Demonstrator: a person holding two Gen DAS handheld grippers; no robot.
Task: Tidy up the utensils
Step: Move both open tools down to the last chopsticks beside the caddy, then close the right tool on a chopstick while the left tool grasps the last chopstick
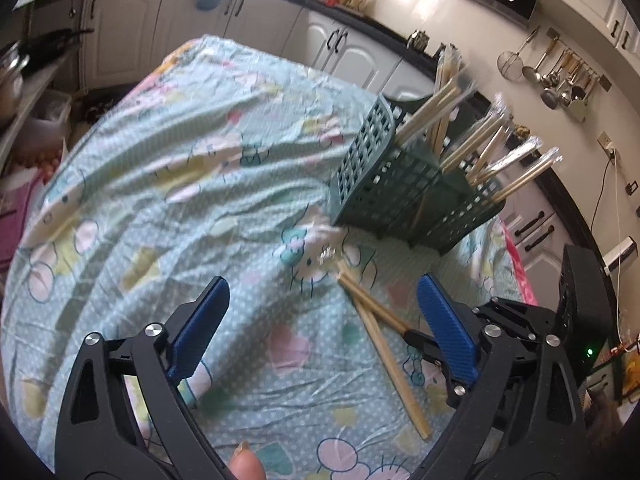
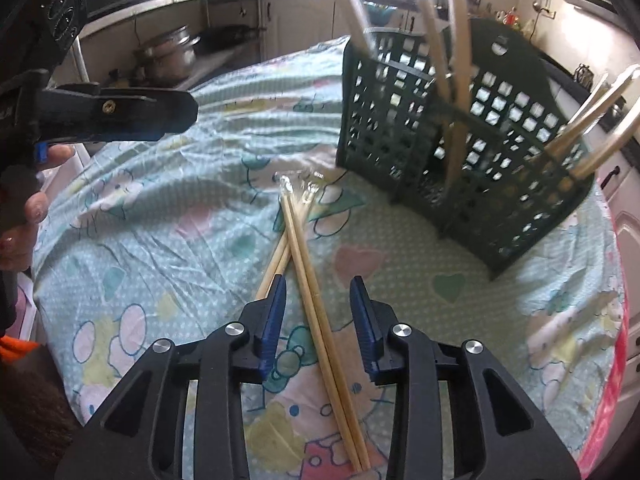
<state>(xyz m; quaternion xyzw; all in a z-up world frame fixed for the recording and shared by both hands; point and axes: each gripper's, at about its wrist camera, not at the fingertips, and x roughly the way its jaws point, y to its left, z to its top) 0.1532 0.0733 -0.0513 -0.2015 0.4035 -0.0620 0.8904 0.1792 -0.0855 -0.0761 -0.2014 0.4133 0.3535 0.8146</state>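
The cloth (image 1: pixel 180 184) is pale turquoise with fine white dots, printed with cartoon cats, pink and green hearts, and yellow and pink shapes; its border (image 2: pixel 608 392) is bright pink. The basket (image 2: pixel 500 184) is dark green with a grid of square openings. The chopsticks (image 2: pixel 316 300) are pale tan, with clear shiny wrapping at the tips. The left gripper (image 1: pixel 323 302) and right gripper (image 2: pixel 318 292) are black with textured blue pads and silver bolts. The cabinets (image 1: pixel 132 32) are cream with black handles under a black countertop.
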